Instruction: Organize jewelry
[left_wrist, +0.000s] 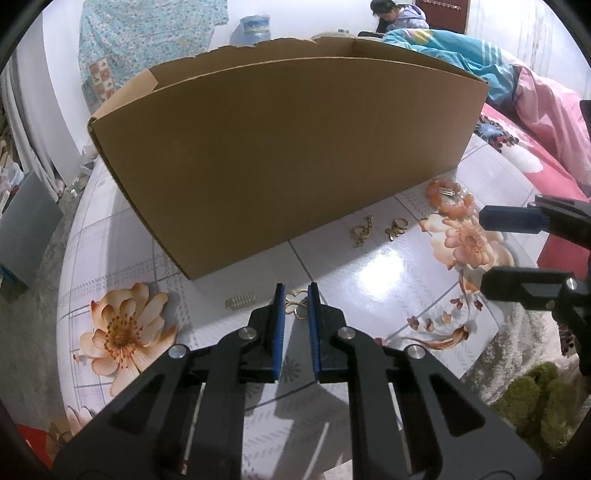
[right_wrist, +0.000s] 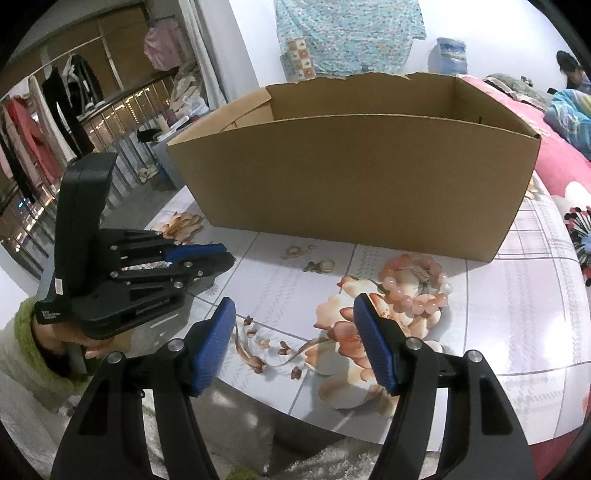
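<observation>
At the far left of the floral tabletop (left_wrist: 369, 266), a small gold comb-like clip (left_wrist: 241, 298) is lying just in front of the near corner of the open cardboard box (left_wrist: 280, 147). Just to its right, the left gripper (left_wrist: 295, 295) is pointing down at a gold openwork jewelry piece (left_wrist: 295, 306), which is sitting between its blue pads (left_wrist: 277, 332); the jaws are standing close together, narrow gap still showing, and whether the pads are pressing on the piece cannot be told. The box is standing across the far middle of the table, its top open and its back edge torn. Further right, near the box's front wall, two small gold pieces are lying side by side: a gold chain piece (left_wrist: 362, 230) and a gold ring-like piece (left_wrist: 396, 229). To the right of those, a pink bead bracelet (right_wrist: 417, 288) is resting on the printed flower, with a small silver clasp-like piece (right_wrist: 423, 275) lying inside its loop. At the near right, the right gripper (right_wrist: 295, 314) is hanging over the table's near edge with its jaws well apart and nothing between them, the bracelet just beyond its right finger. A hand (right_wrist: 74, 343) in a green-cuffed fuzzy sleeve (right_wrist: 26, 373) is holding the left gripper's body.
</observation>
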